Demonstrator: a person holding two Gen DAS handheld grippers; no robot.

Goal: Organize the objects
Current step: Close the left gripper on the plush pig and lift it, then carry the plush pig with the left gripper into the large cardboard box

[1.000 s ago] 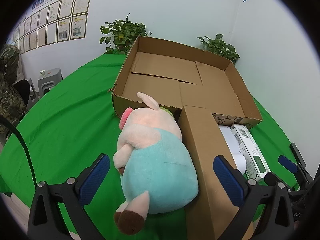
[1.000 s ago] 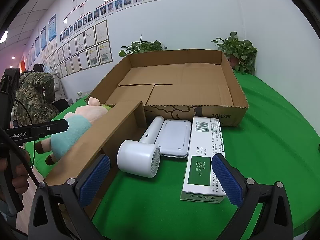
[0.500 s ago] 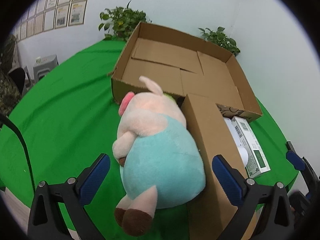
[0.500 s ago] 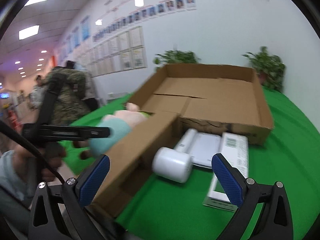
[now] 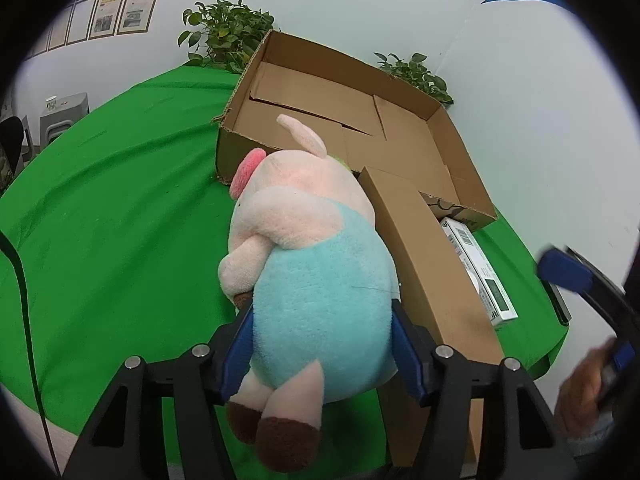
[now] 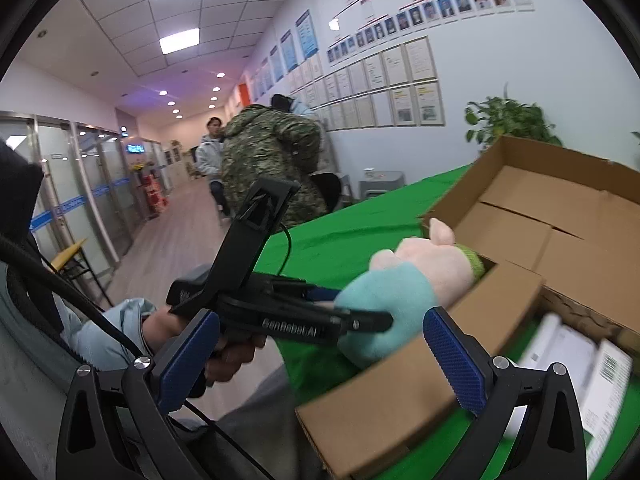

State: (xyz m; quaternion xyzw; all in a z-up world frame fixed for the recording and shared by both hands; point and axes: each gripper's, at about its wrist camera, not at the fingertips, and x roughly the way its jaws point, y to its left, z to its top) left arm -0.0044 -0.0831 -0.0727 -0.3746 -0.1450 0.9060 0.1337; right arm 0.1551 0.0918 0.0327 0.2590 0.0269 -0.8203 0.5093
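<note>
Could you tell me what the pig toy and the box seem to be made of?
Pig toy: soft plush fabric, judging by its fuzzy, matte nap. Box: brown corrugated cardboard, matte, with folded flaps and a ragged cut edge.

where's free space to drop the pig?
The box floor behind the plush pig, held by the left gripper, looks bare. Green cloth to the pig's left is open. Crowded to its right: box flap, then a white carton.

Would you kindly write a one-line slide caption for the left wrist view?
Left gripper shut on the pink-and-turquoise plush pig, lying on green cloth beside the open brown cardboard box.
</note>
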